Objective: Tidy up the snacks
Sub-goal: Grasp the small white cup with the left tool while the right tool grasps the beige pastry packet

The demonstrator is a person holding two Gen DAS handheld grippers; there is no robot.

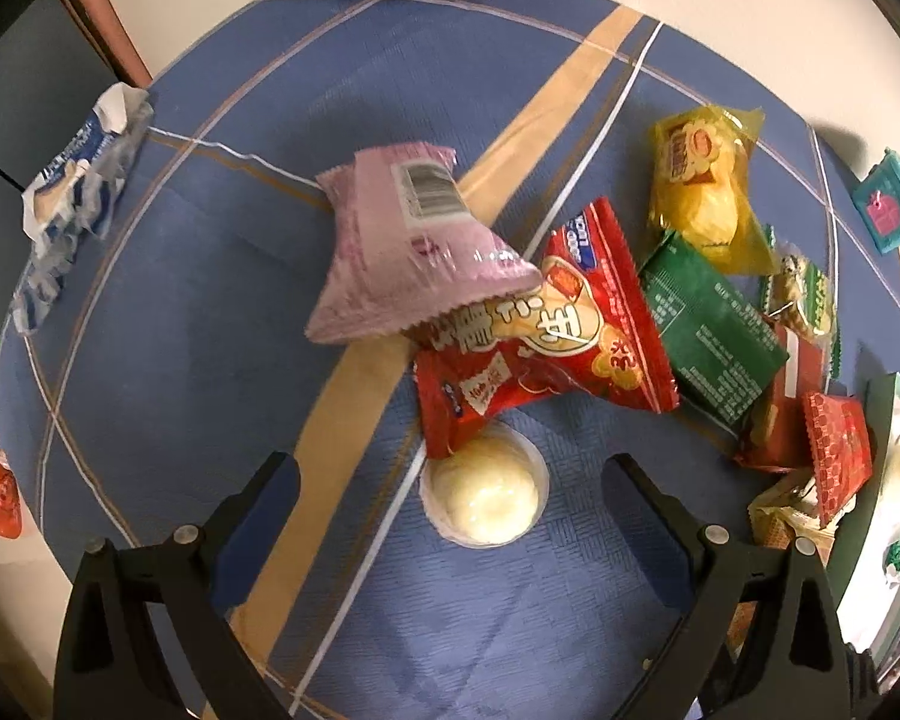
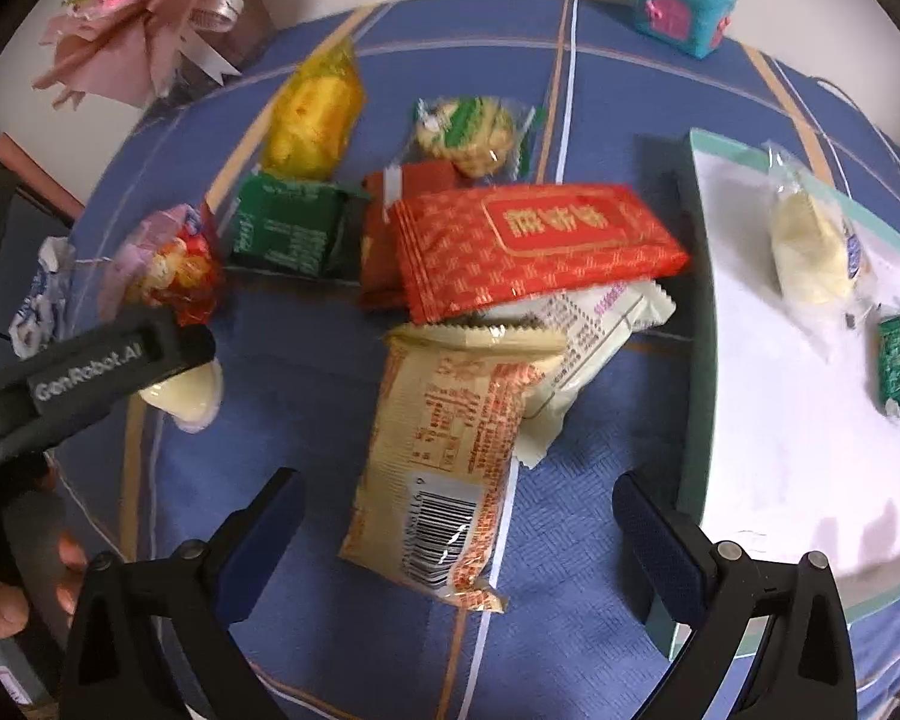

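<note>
Both your grippers are spread wide, grasping nothing: the left gripper (image 1: pixel 450 510) flanks a white bun (image 1: pixel 486 495) on the counter (image 1: pixel 168 360), the right gripper (image 2: pixel 459 531) flanks a beige packet (image 2: pixel 444 456), perhaps just above it, beside the tray (image 2: pixel 768 420).

The black left gripper (image 1: pixel 450 483) and black right gripper (image 2: pixel 459 501) both hover with fingers spread wide, holding nothing; a hand (image 2: pixel 6 588) grips the left handle.

A barcoded packet (image 2: pixel 444 468) lies on the tablecloth (image 2: pixel 330 540), its far end under another packet (image 2: pixel 534 246), left of the tray (image 2: pixel 699 324).
</note>
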